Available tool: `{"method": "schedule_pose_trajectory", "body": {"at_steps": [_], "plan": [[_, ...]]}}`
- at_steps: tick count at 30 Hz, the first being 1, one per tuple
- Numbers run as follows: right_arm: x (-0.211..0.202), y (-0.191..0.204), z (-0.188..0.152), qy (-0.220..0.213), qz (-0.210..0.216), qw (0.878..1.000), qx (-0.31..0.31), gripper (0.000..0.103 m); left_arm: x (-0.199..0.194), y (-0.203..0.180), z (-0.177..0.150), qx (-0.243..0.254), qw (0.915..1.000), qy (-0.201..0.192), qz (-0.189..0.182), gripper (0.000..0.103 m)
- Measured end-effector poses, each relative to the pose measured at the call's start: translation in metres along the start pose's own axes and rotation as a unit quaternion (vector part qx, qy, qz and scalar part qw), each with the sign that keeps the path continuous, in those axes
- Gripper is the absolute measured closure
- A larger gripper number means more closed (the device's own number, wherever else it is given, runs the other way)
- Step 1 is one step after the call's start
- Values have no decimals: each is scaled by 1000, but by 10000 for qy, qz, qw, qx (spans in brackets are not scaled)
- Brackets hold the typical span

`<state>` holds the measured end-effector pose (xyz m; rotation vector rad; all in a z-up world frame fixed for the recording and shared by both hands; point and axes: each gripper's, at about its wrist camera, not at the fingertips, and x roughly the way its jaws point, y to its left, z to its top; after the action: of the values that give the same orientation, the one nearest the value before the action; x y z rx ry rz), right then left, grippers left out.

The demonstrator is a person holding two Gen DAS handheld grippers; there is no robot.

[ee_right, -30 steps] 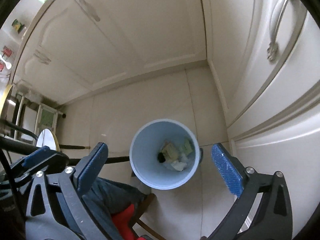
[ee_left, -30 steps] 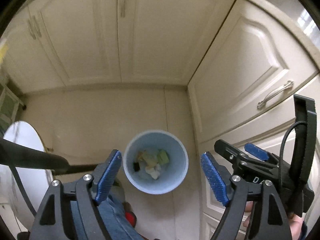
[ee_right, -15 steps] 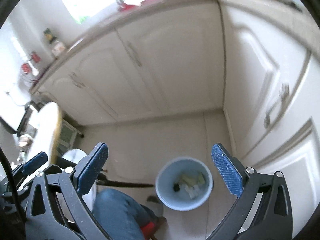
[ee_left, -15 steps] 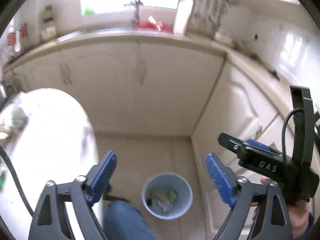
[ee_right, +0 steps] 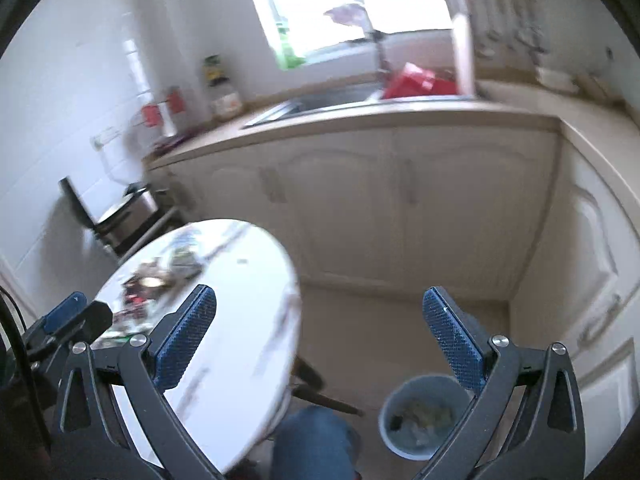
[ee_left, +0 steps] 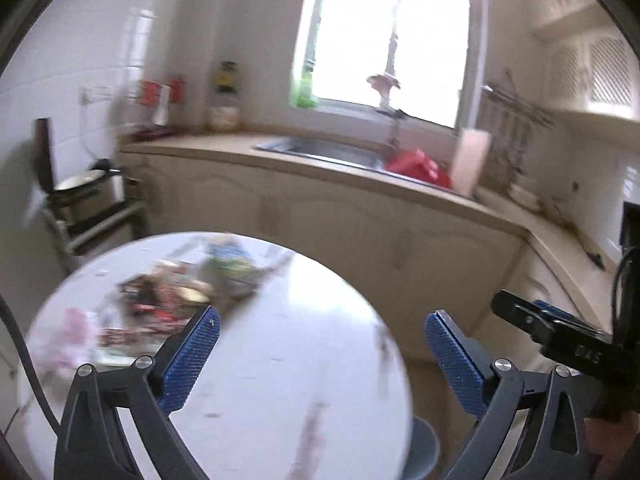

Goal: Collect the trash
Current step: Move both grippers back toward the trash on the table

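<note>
On the floor, blue bin [ee_right: 424, 416] holding scraps, left tool [ee_left: 320, 344] opening empty, right tool [ee_right: 320, 328] spread

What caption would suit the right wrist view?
Empty right gripper held open above a round white table and blue trash bin.

A round white table [ee_left: 280, 380] with faint marbling stands in front of the kitchen cabinets. A blurred heap of wrappers and packets [ee_left: 180, 292] lies on the table's far left part, with a pale pink crumpled piece [ee_left: 68, 340] at the table's left edge; the near and right parts of the top are bare. On the floor [ee_right: 380, 320] just right of the table stands a pale blue bin [ee_right: 420, 416] holding scraps.
</note>
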<state>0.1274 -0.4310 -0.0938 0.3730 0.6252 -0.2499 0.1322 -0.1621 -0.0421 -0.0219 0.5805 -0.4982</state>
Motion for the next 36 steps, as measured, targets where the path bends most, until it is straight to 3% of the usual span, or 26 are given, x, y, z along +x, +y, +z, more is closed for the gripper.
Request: {"method": "schedule_pose_trajectory", "body": {"at_steps": [9, 16, 21, 26, 36], "plan": [[5, 117, -5, -91, 743, 9945, -735, 0, -90, 77, -43, -416, 9936, -558, 889, 2], [6, 191, -17, -120, 1291, 9843, -1196, 0, -130, 97, -76, -697, 9834, -725, 1510, 2], [6, 219, -23, -151, 1426, 9793, -1427, 0, -145, 100, -88, -876, 9775, -709, 1781, 2], [20, 228, -29, -3, 1493, 9772, -1512, 0, -140, 97, -93, -921, 9754, -549, 1925, 2], [48, 230, -32, 265, 1395, 9780, -1531, 0, -95, 112, -73, -966, 9757, -162, 1959, 2]]}}
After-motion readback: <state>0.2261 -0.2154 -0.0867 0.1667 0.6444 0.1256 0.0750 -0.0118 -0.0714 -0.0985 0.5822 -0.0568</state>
